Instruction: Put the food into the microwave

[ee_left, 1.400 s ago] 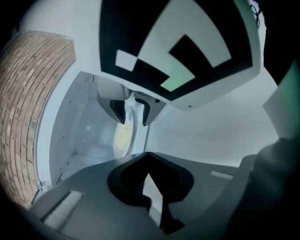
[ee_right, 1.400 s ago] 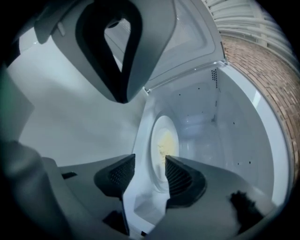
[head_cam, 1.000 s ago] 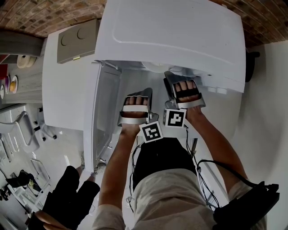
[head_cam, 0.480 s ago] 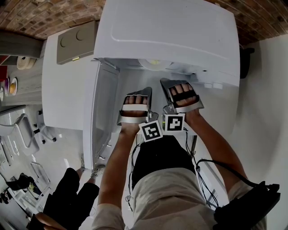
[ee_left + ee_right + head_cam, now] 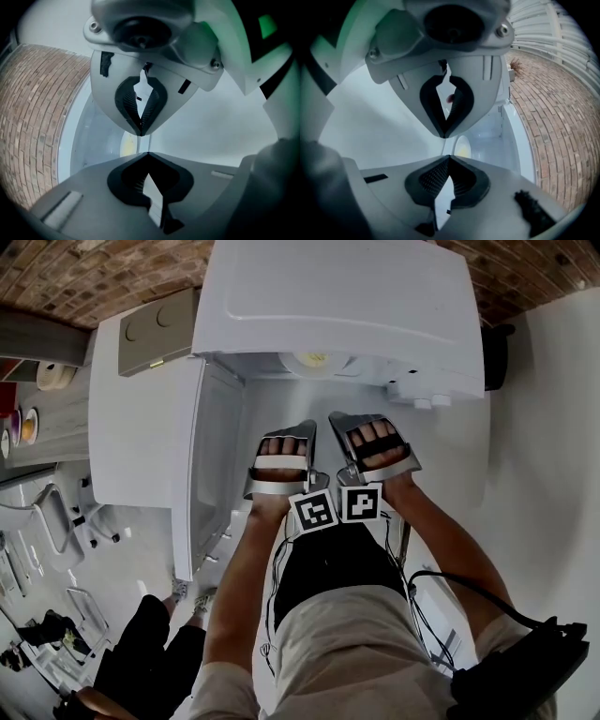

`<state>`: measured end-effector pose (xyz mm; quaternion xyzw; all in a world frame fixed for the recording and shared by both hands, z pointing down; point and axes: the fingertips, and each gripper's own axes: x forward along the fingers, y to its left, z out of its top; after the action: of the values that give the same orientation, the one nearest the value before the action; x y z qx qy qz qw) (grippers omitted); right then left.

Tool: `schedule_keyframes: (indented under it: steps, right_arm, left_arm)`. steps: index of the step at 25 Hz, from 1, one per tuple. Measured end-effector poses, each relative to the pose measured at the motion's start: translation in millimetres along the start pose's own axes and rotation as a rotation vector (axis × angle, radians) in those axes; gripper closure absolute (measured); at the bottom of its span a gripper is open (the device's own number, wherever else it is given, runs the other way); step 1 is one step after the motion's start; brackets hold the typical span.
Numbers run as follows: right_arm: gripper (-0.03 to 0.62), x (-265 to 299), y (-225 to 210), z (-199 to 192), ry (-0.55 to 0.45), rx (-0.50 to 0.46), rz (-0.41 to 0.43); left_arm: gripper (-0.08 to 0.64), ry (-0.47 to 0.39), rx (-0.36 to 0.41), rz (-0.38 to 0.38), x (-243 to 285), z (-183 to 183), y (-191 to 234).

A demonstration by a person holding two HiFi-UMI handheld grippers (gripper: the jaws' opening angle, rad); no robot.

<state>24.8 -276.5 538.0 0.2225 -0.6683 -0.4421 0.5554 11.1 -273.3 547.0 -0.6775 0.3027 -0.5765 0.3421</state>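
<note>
**Food sits inside the open microwave**

The plate of yellow food [image 5: 314, 360] rests deep inside the microwave [image 5: 347, 296], whose door [image 5: 214, 465] stands wide open to the left. In front of the opening I hold my left gripper [image 5: 286, 437] and right gripper [image 5: 361, 426] side by side. Both have their jaws pressed together on nothing and are clear of the plate.

The microwave [image 5: 347, 296] is a big white box, and it is standing open right in front of both pairs of jaws. Its door [image 5: 214, 474] is hanging wide open, off to the left of the left jaws. The food [image 5: 315, 359] is yellow and is sitting on a round white plate [image 5: 296, 363] inside, past the jaw tips and not touching them.
</note>
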Motion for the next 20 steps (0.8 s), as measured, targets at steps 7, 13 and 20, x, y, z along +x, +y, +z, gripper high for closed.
schedule_keyframes:
  steps: [7,13,20]
  right_arm:
    - [0.586,-25,4,5,-0.001,-0.016,0.000]
    - [0.586,-44,-2,9,0.000,-0.014,-0.022]
    - [0.586,-70,0,13,-0.003,-0.016,-0.029]
  left_arm:
    - [0.554,-0.024,0.029,0.018,-16,8,2]
    - [0.554,-0.040,0.050,0.036,-32,13,4]
    - [0.554,-0.052,0.064,0.044,-50,19,3]
